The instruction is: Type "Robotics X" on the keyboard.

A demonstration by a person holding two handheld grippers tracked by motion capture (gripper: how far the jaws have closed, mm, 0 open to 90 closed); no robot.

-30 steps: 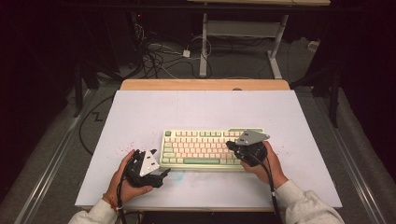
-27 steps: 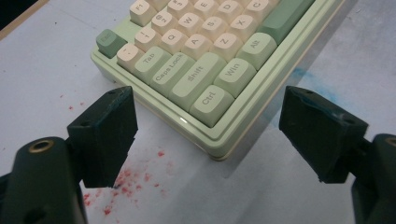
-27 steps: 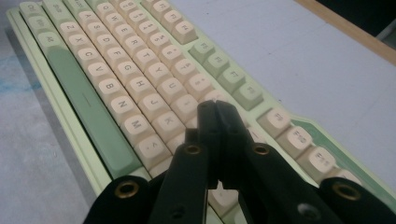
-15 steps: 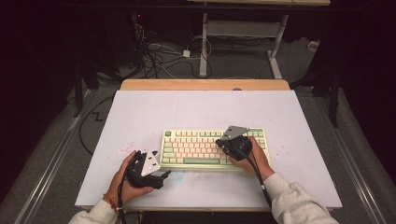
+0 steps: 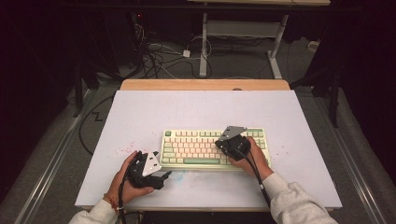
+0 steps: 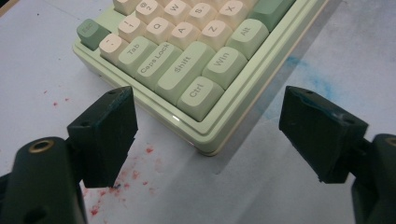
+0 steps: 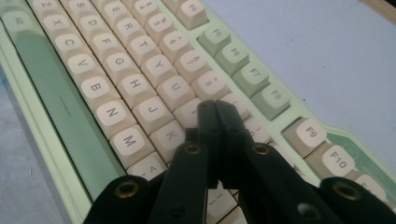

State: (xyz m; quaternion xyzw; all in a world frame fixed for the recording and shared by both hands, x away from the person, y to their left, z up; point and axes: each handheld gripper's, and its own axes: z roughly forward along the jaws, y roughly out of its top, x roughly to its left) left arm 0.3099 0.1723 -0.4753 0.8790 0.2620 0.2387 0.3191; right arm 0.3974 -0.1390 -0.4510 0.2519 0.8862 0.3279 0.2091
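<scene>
High view: a keyboard (image 5: 212, 149), rectangular with a pale green case and cream and green keycaps, lies flat on the white matte worktop (image 5: 205, 112), a little toward the near edge. Red speckles mark the sheet left of the keyboard. The left tongs (image 5: 163, 176), black with a grey three-cornered plate, rest on the worktop just off the keyboard's near left corner. The right tongs (image 5: 219, 145) sit over the right half of the keys.

Left gripper view: the left tongs (image 6: 208, 140) stand wide, their blocky black pads on either side of the keyboard's (image 6: 187, 60) rounded corner, apart from it. Glossy sculpted caps read Ctrl, Win, Shift, Caps Lock.

Right gripper view: the right tongs (image 7: 215, 112) are pressed together, holding nothing, tips down among the cream keys beside J, K and U. The green spacebar (image 7: 60, 107) runs at the left, green function keys at the right.
</scene>
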